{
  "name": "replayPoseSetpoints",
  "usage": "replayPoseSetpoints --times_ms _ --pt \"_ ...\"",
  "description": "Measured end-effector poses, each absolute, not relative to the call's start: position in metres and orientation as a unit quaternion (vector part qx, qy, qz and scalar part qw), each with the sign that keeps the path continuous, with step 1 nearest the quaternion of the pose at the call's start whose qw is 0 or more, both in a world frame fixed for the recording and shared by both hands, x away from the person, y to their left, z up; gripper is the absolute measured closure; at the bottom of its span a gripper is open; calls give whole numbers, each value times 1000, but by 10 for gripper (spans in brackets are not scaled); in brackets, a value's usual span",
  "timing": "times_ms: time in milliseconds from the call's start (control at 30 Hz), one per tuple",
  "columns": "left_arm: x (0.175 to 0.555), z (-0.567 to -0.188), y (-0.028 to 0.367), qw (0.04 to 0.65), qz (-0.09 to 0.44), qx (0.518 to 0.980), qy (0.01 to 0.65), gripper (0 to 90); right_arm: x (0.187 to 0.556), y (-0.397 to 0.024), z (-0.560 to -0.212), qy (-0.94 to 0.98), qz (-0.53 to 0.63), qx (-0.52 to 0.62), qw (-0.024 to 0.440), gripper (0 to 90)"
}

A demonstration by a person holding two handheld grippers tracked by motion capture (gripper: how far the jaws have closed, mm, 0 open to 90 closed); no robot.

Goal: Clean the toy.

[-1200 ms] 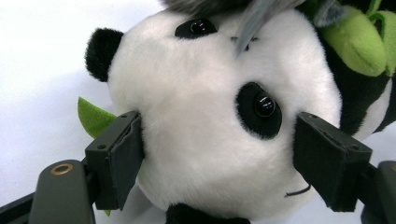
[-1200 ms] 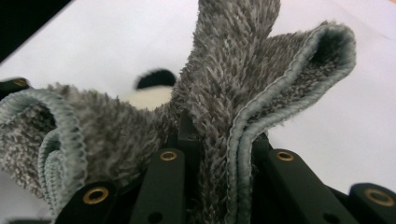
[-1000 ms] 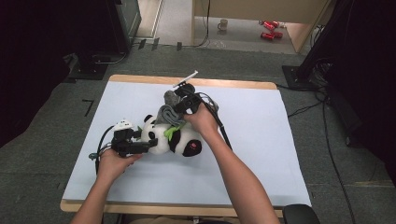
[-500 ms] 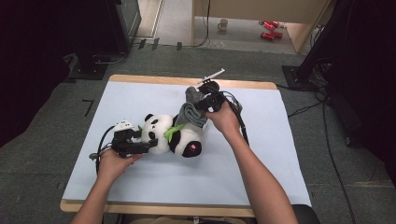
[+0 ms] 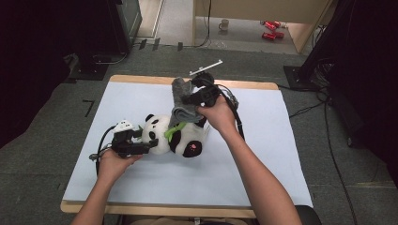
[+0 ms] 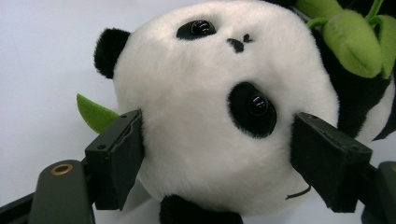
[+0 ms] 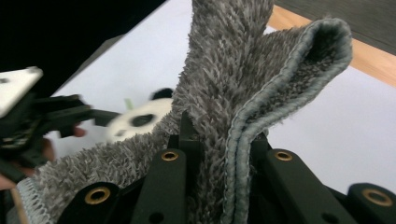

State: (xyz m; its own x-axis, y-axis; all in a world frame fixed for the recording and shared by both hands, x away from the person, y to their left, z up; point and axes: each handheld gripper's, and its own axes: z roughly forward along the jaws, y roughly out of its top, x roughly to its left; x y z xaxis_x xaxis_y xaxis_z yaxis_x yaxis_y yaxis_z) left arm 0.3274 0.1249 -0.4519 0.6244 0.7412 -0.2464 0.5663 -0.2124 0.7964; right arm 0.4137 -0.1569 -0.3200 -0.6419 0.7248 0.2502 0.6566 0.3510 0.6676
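A black-and-white plush panda with green leaves lies on the pale blue mat. My left gripper has its jaws on both sides of the panda's head, and the pads press into the fur; the left gripper holds it down. My right gripper is shut on a grey shaggy cloth and holds it raised above the panda's body. The cloth's lower end still drapes on the panda. In the right gripper view the folded cloth is pinched in the right gripper, with the panda blurred beyond.
The mat covers a wooden table whose edge shows at the back. On the floor beyond are a mug, red items and cables at the right. A dark cabinet stands at the back left.
My right gripper has risen and moved toward the far right with the grey cloth, drawing it up off the panda. The left gripper and panda's head have stayed put.
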Motion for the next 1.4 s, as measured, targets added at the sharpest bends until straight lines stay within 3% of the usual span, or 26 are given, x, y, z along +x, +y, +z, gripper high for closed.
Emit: replayPoseSetpoints --times_ms 233,467,667,1067,1400 --pt "327 -450 125 468 95 770 424 214 399 -110 -323 840 393 374 16 770" --pt "326 -449 126 467 98 773 419 215 393 -61 -350 861 368 351 -15 770" --pt "327 -451 126 465 96 773 421 217 391 -45 -371 881 326 343 -8 767" --pt "327 -451 123 461 103 773 423 222 396 -82 -372 865 347 361 -7 761" --pt "328 -452 124 461 95 772 427 225 397 -148 -376 846 351 402 10 765"
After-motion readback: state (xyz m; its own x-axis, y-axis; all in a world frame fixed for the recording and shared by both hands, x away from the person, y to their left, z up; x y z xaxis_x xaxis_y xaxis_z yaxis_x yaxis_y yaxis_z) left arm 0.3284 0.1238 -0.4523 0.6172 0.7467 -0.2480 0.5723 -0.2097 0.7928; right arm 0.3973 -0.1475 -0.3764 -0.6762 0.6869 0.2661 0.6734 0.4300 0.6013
